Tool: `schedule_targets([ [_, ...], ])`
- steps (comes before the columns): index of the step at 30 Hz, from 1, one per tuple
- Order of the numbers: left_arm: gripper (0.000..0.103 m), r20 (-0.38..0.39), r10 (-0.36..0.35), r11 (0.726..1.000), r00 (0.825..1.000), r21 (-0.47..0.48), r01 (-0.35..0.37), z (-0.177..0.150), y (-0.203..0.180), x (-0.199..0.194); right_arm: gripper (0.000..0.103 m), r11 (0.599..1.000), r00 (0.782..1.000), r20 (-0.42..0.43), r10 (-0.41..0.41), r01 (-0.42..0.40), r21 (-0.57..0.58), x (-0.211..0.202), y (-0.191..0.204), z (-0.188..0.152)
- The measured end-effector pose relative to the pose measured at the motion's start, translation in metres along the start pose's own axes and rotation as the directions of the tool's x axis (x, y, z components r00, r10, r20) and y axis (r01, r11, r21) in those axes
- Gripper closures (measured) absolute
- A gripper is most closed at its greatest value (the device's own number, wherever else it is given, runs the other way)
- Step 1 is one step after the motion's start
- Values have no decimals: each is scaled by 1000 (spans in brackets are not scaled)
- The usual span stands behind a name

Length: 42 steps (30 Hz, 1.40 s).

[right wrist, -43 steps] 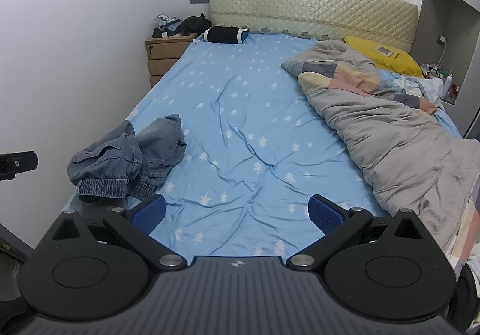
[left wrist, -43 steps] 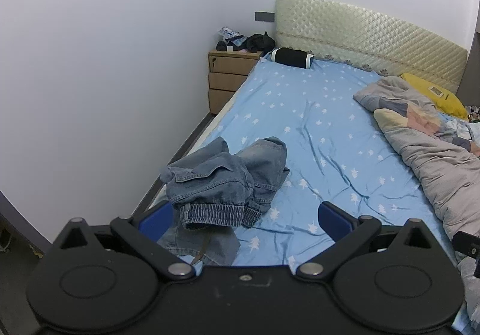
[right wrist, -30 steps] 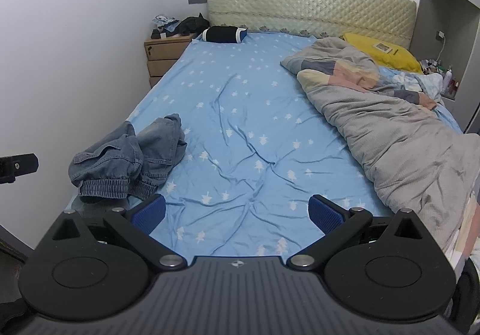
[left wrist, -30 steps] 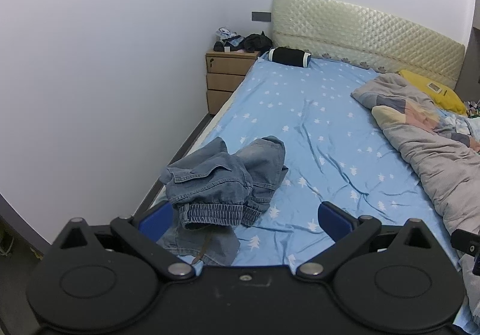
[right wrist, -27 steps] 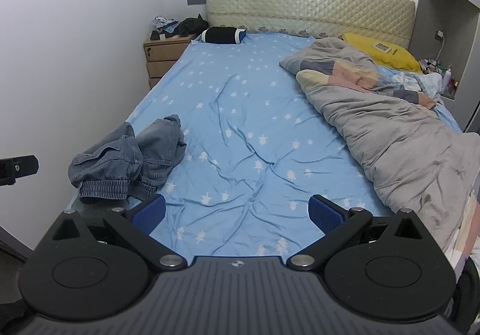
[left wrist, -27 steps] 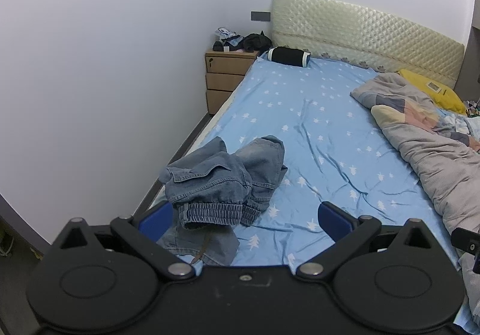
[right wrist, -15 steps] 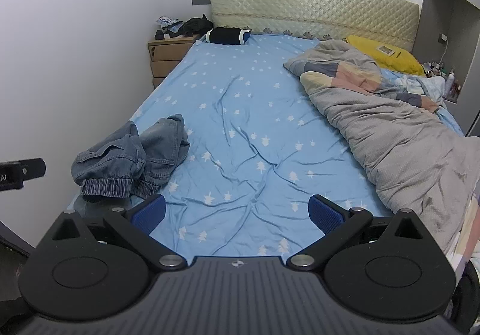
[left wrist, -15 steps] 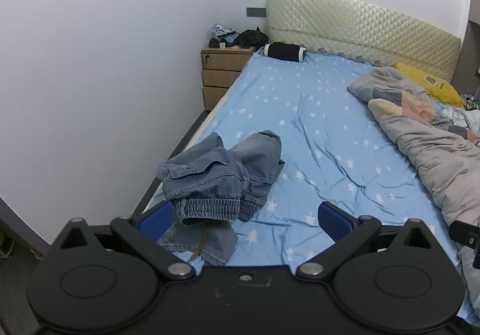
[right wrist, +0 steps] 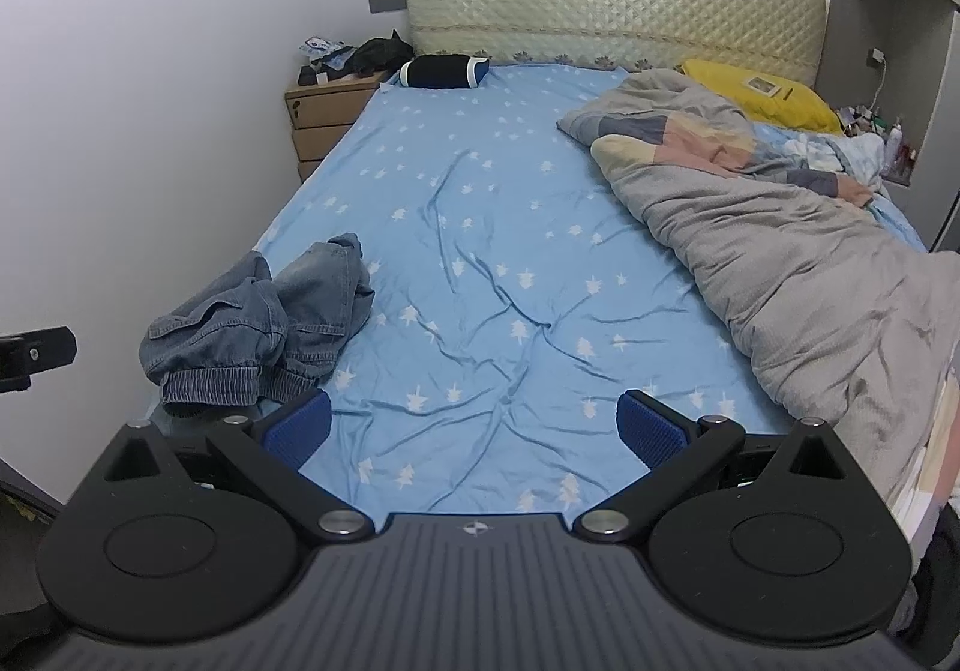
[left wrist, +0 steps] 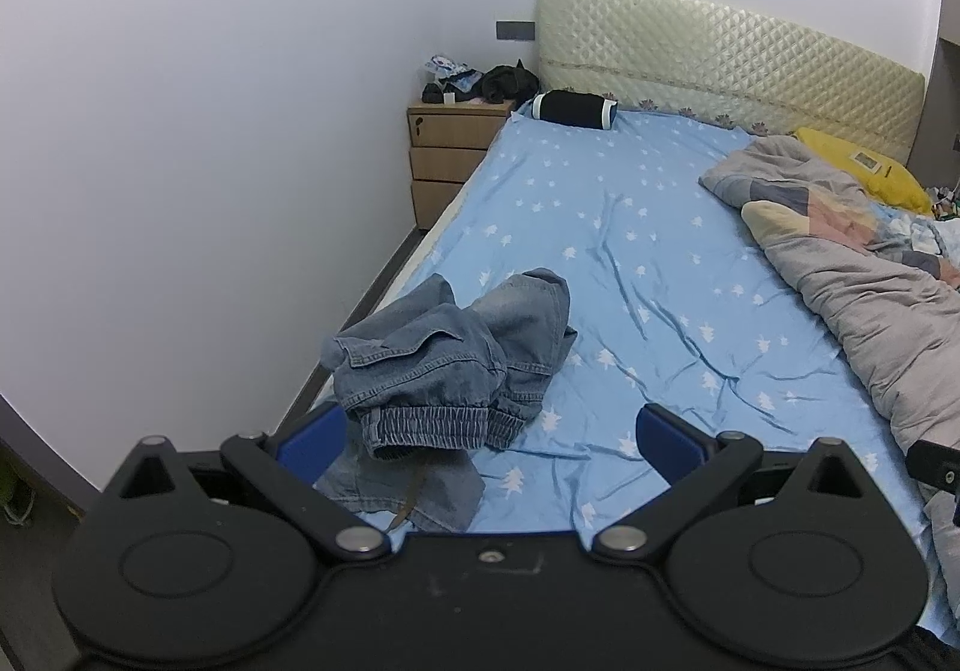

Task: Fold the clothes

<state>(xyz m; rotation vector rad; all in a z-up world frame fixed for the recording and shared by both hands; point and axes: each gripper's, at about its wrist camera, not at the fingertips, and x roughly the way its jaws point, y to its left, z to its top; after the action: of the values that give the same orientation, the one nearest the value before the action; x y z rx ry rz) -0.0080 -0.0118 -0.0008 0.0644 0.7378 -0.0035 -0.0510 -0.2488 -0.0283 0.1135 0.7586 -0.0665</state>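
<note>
Crumpled jeans (left wrist: 456, 365) at bed (left wrist: 660, 275) edge; left gripper (left wrist: 489, 437), right gripper (right wrist: 474, 428) agape

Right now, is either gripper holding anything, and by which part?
Nothing is held. The left gripper and right gripper are both open; the crumpled jeans lie ungripped on the bed.

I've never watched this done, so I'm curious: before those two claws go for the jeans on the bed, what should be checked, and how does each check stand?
1. Left gripper open: ok.
2. Right gripper open: ok.
3. Both empty: ok.
4. Jeans in front of the left gripper: ok.
5. Jeans lying flat: not ok, crumpled in a heap.
6. Bare blue sheet beside them for spreading; grey quilt lies apart: ok.
</note>
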Motion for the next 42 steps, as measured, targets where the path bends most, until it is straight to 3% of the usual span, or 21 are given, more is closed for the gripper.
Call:
schedule_targets([
  [34,0,-45,63,998,997,-13,-64,-9,2,-7,0,994,994,-20,109,-109,-16,-2,-1,-6],
  [42,0,-97,157,984,983,-69,-164,-16,13,0,1,979,980,12,199,-199,-35,6,-4,-2],
])
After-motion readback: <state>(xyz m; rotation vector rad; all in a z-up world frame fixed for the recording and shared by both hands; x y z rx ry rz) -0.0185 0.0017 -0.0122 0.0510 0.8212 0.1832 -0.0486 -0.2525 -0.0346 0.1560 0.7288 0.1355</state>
